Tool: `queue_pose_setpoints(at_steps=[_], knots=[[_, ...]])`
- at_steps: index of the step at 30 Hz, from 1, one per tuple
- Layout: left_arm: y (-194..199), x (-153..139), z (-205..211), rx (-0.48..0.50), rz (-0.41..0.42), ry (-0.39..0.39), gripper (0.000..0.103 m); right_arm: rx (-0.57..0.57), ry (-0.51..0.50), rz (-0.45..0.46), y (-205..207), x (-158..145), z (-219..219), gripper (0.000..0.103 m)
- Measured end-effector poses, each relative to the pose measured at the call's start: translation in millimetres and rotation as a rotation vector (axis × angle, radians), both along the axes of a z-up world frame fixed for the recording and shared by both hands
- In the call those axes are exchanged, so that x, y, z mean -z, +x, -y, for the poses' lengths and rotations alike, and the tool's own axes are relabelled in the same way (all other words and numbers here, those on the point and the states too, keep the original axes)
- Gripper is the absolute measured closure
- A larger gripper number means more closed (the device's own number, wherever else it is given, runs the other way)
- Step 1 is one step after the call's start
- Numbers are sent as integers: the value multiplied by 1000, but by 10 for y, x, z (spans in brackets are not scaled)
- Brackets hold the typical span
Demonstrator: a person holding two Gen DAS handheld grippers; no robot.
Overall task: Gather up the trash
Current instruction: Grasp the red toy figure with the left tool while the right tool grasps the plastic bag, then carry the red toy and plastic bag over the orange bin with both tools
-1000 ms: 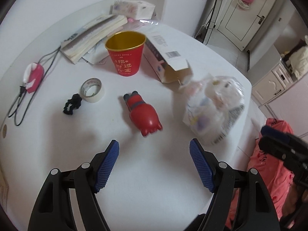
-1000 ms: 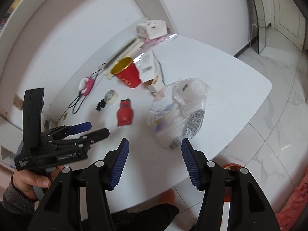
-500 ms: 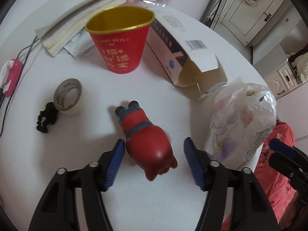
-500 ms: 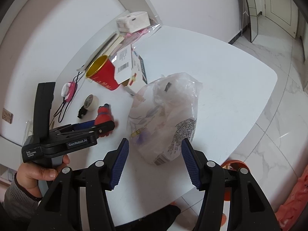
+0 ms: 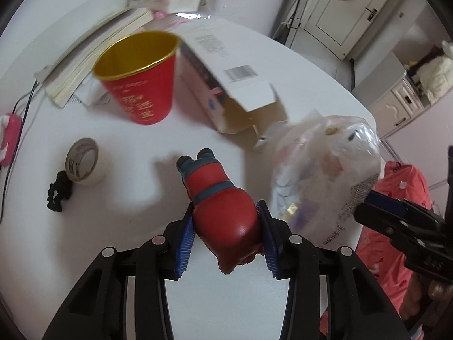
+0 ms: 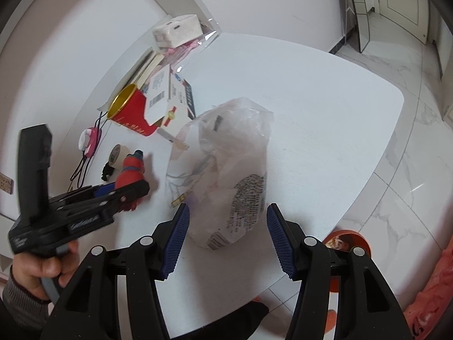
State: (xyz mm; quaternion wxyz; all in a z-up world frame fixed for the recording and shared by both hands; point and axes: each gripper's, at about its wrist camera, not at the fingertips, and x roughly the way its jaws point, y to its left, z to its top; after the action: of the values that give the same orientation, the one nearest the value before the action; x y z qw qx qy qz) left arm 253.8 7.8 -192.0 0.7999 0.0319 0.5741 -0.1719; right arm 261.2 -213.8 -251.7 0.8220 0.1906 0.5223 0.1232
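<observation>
Since the earlier frames the left gripper has come down over the red toy and its jaws have just been closing; blue pads now press both its sides. Right gripper has dropped toward the clear trash bag, fingers apart w/ the bag's near end between them, not touching. White table stands by a white wall, marble-look floor at right. Far side: red cup, opened carton, tape roll. Bag contents hard to make out; cup lettering blurred.

Cup lettering (motion-smeared) unreadable
</observation>
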Motion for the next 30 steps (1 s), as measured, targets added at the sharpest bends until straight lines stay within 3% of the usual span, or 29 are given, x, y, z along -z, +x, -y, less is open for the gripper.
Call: queue_pose_setpoints(at_steps=[8,9,10,11,13,17,30], knots=[[-9,22,-31,40,-7,4,59,20,29,-5,116,165,29,47],[-2,25,2,43,-7,6,59,13,24,-2,127,169,14,60],[25,38,26,46,-7,8,59,4,7,-4,138,178,-10,79],[26,40,21,46,-7,9,59,-3,-1,-3,142,185,-29,81],[39,40,74,50,-10,10,59,-8,1,9,123,174,-46,94],[32,35,138,57,-8,11,59,-12,-41,38,33,100,-67,97],[-239,-197,425,130,40,-2,59,23,-31,97,-459,-239,141,97]])
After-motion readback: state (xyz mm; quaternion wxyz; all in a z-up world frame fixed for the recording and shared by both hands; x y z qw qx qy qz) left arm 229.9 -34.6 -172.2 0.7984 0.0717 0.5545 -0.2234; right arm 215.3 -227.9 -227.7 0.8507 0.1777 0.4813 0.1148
